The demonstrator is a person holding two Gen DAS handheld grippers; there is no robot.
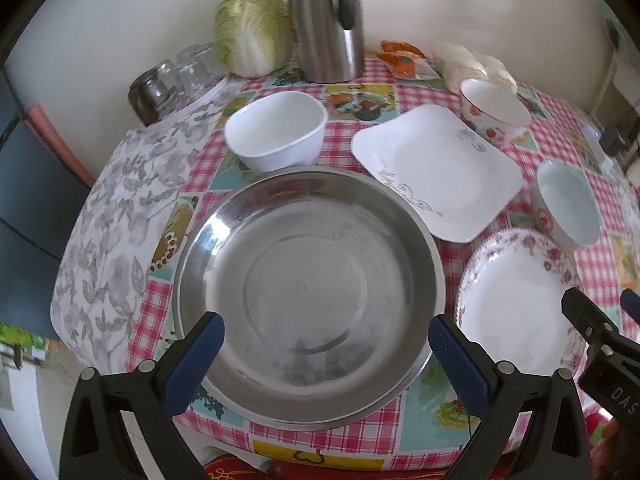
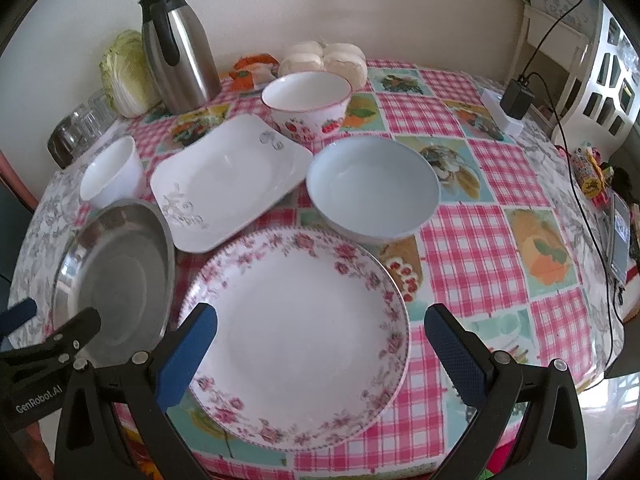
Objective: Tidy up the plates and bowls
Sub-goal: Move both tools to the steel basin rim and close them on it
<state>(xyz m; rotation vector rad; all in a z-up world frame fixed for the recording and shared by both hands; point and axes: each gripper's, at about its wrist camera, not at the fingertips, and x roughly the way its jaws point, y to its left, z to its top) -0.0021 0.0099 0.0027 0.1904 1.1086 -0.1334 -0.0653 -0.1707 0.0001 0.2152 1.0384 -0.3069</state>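
Left tongs (image 1: 326, 346): mine, spread above the steel dish (image 1: 310, 296).
Right tongs (image 2: 320, 338): spread over the flowered plate (image 2: 298, 338).
Progress: nothing stacked; plates and bowls lie separate on the desk (image 2: 480, 240).

1. Plain cream wall (image 2: 360, 8) behind the table, evenly lit by soft daylight.
2. Table (image 2: 500, 240) covered in a pink gingham cloth with fruit patches.
3. White shelf unit (image 2: 560, 40) in the right corner; a black cable (image 2: 560, 12) hangs across it.
4. Dark panel (image 1: 32, 208) left of the table.
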